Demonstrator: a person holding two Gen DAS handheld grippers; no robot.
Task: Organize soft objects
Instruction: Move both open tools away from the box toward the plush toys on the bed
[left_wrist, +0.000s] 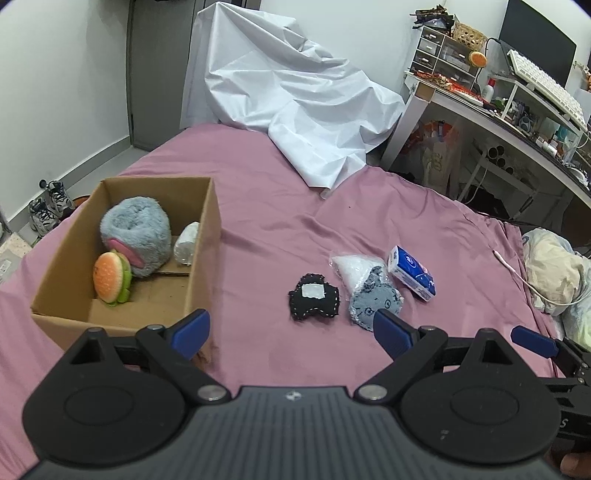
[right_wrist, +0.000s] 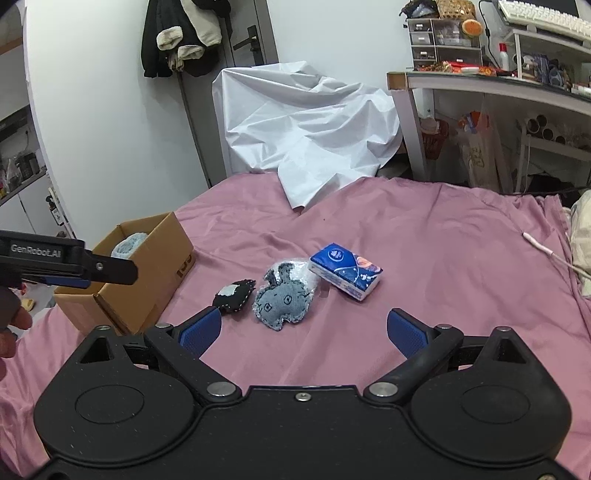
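Observation:
A cardboard box (left_wrist: 201, 236) sits on the pink bed at the left; it also shows in the right wrist view (right_wrist: 155, 273). Inside lie a grey furry plush (left_wrist: 135, 230), a burger plush (left_wrist: 110, 278) and a white roll (left_wrist: 186, 243). On the sheet lie a black felt pouch (left_wrist: 314, 301), a grey denim plush (left_wrist: 373, 301) over a clear bag of white stuffing (left_wrist: 351, 266), and a blue tissue pack (left_wrist: 412, 273). My left gripper (left_wrist: 291, 328) is open and empty, just in front of the box and pouch. My right gripper (right_wrist: 303, 332) is open and empty, just short of the denim plush (right_wrist: 282, 299).
A crumpled white sheet (left_wrist: 295, 99) lies at the bed's far end. A cluttered desk (left_wrist: 517, 110) stands to the right. A cream bundle (left_wrist: 554, 269) and a white cable (right_wrist: 546, 251) lie at the right bed edge. Shoes (left_wrist: 48, 210) stand on the floor at the left.

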